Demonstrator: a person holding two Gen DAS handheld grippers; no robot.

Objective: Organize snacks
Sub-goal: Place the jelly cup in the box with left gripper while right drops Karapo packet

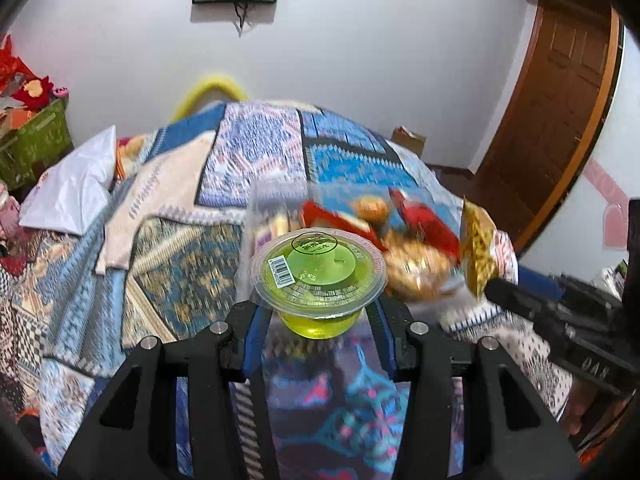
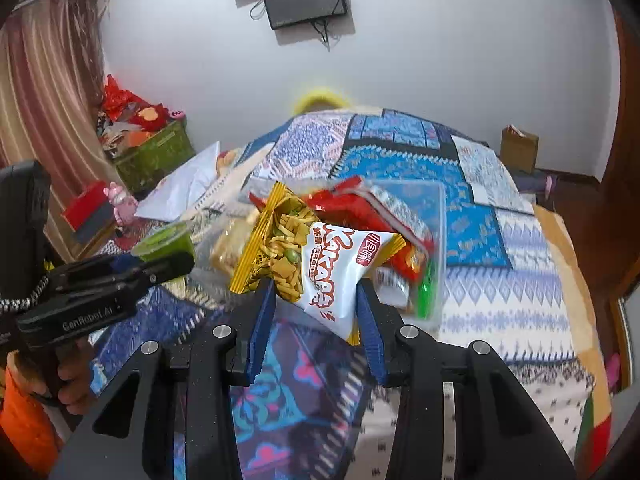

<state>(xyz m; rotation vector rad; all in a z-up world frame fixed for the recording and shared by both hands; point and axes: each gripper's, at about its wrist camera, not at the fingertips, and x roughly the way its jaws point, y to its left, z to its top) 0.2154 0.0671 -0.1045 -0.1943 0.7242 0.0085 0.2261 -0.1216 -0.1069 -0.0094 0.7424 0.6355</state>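
Item one: a green jelly cup [image 1: 320, 276], clear-walled with a sealed printed lid and a barcode sticker, is sitting upright between the blue pads of the left gripper [image 1: 318, 316], whose jaws are pressing on the cup below its rim and holding it clear of the bedspread.

Item two: a white and yellow snack packet [image 2: 320, 268], printed in red lettering and picturing fried strips with green peas, is hanging tilted between the blue pads of the right gripper [image 2: 316, 312]; the jaws are standing narrow and pinching its lower part.

Item three: a clear plastic bin [image 2: 436, 240] is resting on the patterned bedspread [image 2: 500, 300] just behind both held items, and it is containing red packets [image 2: 352, 204] and golden-wrapped snacks, blurred in the left wrist view.

Item four: a hand [image 2: 74, 376] with an orange sleeve is gripping the handle of the left gripper, seen at the left edge of the right wrist view.
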